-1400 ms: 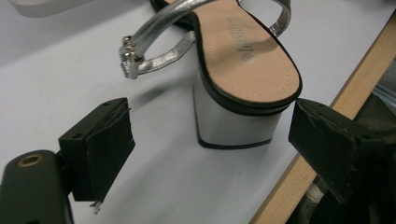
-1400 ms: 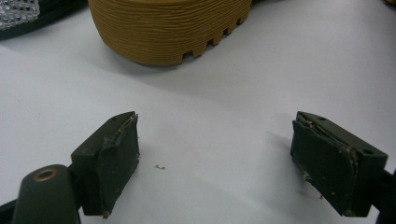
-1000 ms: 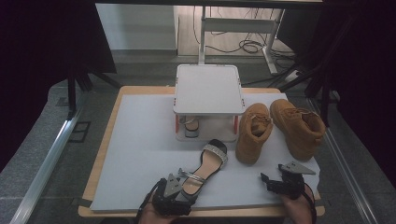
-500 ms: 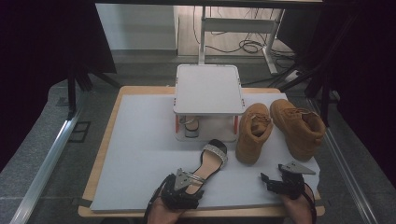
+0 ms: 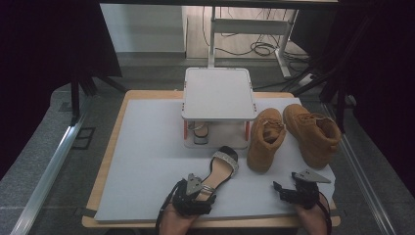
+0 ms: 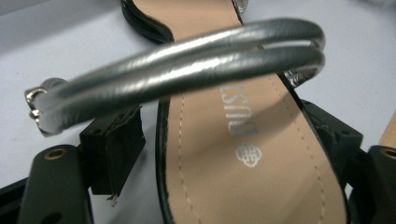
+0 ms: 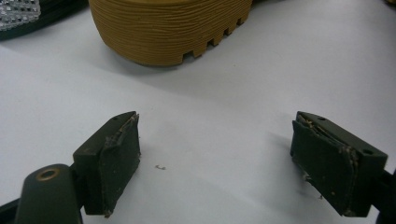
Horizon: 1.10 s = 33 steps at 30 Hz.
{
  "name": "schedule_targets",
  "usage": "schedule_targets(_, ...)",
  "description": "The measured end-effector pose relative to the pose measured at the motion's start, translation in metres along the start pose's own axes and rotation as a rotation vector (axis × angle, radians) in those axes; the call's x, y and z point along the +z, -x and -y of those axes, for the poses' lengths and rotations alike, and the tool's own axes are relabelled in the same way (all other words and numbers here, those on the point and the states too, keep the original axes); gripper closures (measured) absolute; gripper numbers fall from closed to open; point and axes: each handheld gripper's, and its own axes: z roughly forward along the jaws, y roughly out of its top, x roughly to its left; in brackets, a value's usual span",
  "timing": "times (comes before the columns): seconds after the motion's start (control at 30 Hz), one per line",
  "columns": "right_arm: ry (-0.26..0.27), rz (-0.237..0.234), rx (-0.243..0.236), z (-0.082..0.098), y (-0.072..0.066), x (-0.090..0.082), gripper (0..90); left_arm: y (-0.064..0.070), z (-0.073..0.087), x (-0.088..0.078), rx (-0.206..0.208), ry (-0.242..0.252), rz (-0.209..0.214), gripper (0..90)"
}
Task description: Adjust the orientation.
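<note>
Two grippers low at six o'clock: left gripper (image 5: pixel 195 192) closing astride sandal (image 5: pixel 219 169) heel, right gripper (image 5: pixel 288 192) apart over tabletop (image 5: pixel 147 161).

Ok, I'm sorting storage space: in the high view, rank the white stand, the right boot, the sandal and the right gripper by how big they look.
1. White stand.
2. Right boot.
3. Sandal, slimmer than the boot; its heel is hidden by the left gripper.
4. Right gripper, though nearest the camera, so its size is flattered.
</note>
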Motion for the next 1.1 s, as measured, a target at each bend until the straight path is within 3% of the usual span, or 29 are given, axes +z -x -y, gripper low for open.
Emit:
schedule_targets(0.33,0.003,0.002,0.001,0.0,0.0,0.0,16.0,0.0,-0.003,0.0,-0.021,-0.002,0.015,25.8)
schedule_targets(0.4,0.001,0.001,0.001,0.0,0.0,0.0,16.0,0.001,-0.003,-0.001,-0.006,-0.003,0.036,34.2)
schedule_targets(0.47,0.0,0.0,0.0,0.0,0.0,0.0,16.0,0.003,-0.005,-0.001,0.011,-0.016,0.02,37.2)
schedule_targets(0.83,0.0,0.0,0.0,0.0,0.0,0.0,16.0,-0.001,-0.005,-0.004,0.029,-0.01,0.011,38.4)
schedule_targets(1.1,0.001,0.0,0.0,0.0,0.0,0.0,16.1,-0.006,-0.007,-0.01,0.007,0.014,0.036,38.7)
